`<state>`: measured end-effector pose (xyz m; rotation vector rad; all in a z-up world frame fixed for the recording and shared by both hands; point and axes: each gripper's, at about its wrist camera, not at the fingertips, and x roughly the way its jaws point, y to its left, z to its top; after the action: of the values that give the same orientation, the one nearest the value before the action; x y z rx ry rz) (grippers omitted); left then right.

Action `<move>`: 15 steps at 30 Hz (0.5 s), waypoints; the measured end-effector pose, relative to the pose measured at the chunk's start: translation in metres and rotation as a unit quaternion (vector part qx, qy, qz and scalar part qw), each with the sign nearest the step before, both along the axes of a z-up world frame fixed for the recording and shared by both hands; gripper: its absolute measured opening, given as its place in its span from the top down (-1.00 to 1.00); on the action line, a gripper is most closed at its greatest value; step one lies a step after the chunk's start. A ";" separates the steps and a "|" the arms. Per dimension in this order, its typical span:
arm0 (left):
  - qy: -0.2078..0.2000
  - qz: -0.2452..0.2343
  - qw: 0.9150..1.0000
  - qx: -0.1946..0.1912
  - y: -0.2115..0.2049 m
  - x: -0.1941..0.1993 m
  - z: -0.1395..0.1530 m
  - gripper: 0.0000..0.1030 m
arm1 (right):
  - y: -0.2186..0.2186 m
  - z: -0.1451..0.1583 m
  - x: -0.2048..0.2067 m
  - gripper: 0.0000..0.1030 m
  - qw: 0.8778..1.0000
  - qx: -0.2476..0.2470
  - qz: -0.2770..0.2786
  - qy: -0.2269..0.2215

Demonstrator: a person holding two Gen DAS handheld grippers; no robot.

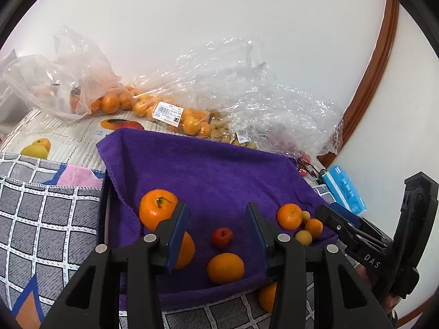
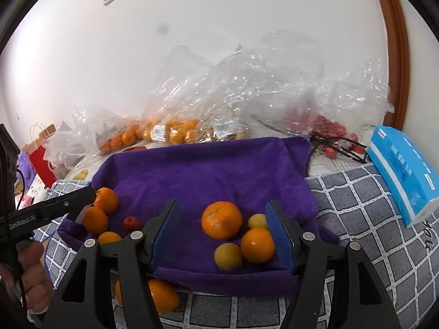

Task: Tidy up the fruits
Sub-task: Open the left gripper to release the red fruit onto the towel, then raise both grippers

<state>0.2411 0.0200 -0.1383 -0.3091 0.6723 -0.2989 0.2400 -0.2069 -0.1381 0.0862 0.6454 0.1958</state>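
A: We see loose fruit on the purple towel (image 1: 214, 172). Both the left gripper (image 1: 216, 233) and the right gripper (image 2: 222, 233) stand apart, pressing on nothing.

B: One orange (image 1: 185, 249) sits half hidden behind our left finger; another orange (image 2: 163, 294) is partly under the towel's edge. The plastic bags (image 2: 233, 96) blur what's inside.
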 end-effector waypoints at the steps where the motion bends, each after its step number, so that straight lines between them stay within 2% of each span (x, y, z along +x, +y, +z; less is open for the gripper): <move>1: -0.001 0.000 1.000 -0.001 0.000 0.000 0.001 0.20 | 0.001 0.002 0.000 -0.25 1.000 -0.005 -0.006 0.001; 7: -0.017 -0.008 1.000 -0.002 -0.002 -0.008 0.006 0.20 | 0.007 0.014 -0.013 -0.25 1.000 -0.018 -0.018 0.017; 11: -0.023 -0.011 0.999 -0.022 0.002 -0.012 0.012 0.19 | 0.017 0.010 -0.033 -0.25 0.999 -0.039 -0.005 0.029; 15: -0.034 -0.007 0.999 -0.023 0.005 -0.014 0.014 0.15 | 0.024 -0.004 -0.050 -0.25 0.998 -0.018 0.019 0.058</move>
<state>0.2275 0.0248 -0.1240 -0.3375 0.6021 -0.3383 0.1904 -0.1830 -0.1421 0.0501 0.7656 0.2168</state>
